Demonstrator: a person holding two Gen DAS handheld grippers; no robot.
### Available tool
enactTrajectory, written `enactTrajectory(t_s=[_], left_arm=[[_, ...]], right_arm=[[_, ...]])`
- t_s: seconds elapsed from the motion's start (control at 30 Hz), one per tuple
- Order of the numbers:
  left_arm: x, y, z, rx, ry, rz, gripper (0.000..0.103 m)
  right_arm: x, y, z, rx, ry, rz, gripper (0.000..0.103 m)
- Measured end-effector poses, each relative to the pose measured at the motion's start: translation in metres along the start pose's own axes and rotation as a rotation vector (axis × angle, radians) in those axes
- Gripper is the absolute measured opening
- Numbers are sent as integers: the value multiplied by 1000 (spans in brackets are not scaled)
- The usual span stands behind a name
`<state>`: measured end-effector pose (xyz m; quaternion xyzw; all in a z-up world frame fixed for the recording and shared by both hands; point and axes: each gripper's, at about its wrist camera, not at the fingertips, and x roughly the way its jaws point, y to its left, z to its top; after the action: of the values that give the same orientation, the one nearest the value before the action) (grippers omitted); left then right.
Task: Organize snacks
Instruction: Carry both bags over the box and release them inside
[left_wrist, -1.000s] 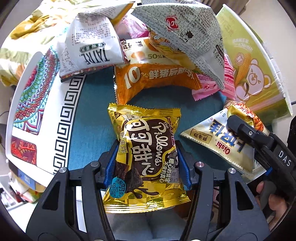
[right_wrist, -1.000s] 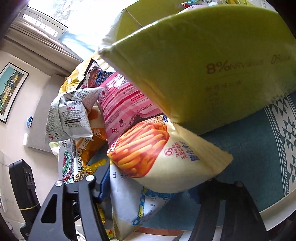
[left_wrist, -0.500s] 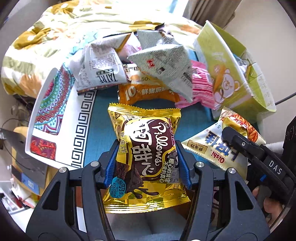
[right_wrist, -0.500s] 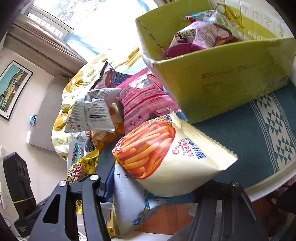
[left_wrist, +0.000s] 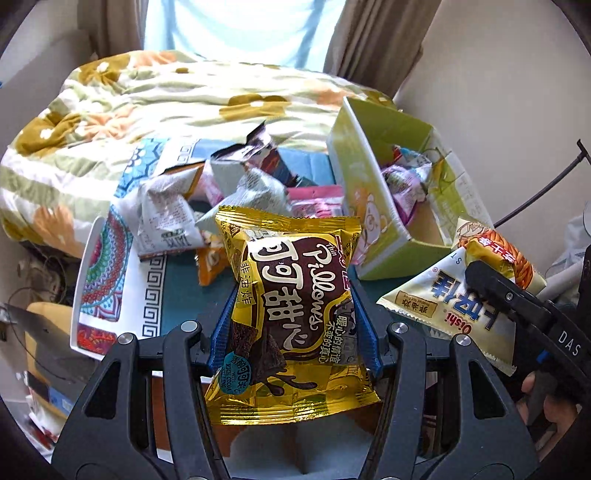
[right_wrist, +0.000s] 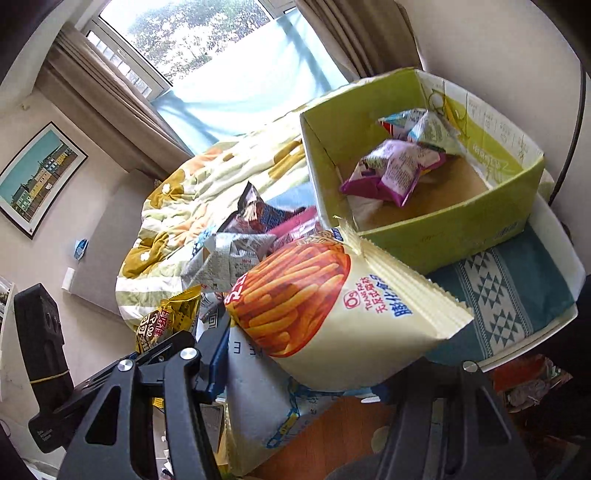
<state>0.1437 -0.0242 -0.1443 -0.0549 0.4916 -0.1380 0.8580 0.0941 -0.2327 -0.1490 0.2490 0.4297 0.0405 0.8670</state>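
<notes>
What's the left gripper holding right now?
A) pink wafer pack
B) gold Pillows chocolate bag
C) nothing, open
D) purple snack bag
B: in the left wrist view, the left gripper is closed on the gold Pillows bag, its blue pads pressing both sides of the bag.

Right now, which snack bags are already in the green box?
Only the purple bag and a pale teal-edged bag behind it lie inside the green box. The gold bag and fries bag are held in grippers outside it.

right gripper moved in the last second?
Yes. The right gripper, shut on the fries bag, rose: the green box that loomed above now shows its inside from above.
</notes>
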Motion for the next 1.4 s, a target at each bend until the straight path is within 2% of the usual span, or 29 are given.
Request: enactTrajectory(t_s=[0.2,0.4,0.57,0.77,0.87,0.9,0.93,1.0,1.13,1.4], left_arm=[[1,-53,40,40,-62,-26,53],[32,-119,81,57,-84,-62,53],[79,-166,101,65,-60,-55,53],[134,-205,100,83,-2,-41,53],[155,-214,95,73,29,-41,58],[160,-217,92,73,36,-37,71],[163,-219,89,77,34,-29,88],[164,-222,84,91,18,-10,97],[159,-220,80,97,7,27,97],[121,-183,75,-4,-30,54,97]], right_arm=[[-35,-19,47,-73,-82,-62,56],[-45,-61,100,-120,-99,-103,56],[-40,-99,133,-145,-82,-116,56],[-29,-137,161,-168,-50,-120,56],[-22,-151,172,-179,-32,-111,56],[-20,-154,174,-188,-25,-110,56],[-18,-156,176,-196,-20,-111,56],[-13,-161,179,-209,-8,-107,56],[-4,-162,179,-240,13,-102,56],[11,-145,180,-329,70,-99,57]])
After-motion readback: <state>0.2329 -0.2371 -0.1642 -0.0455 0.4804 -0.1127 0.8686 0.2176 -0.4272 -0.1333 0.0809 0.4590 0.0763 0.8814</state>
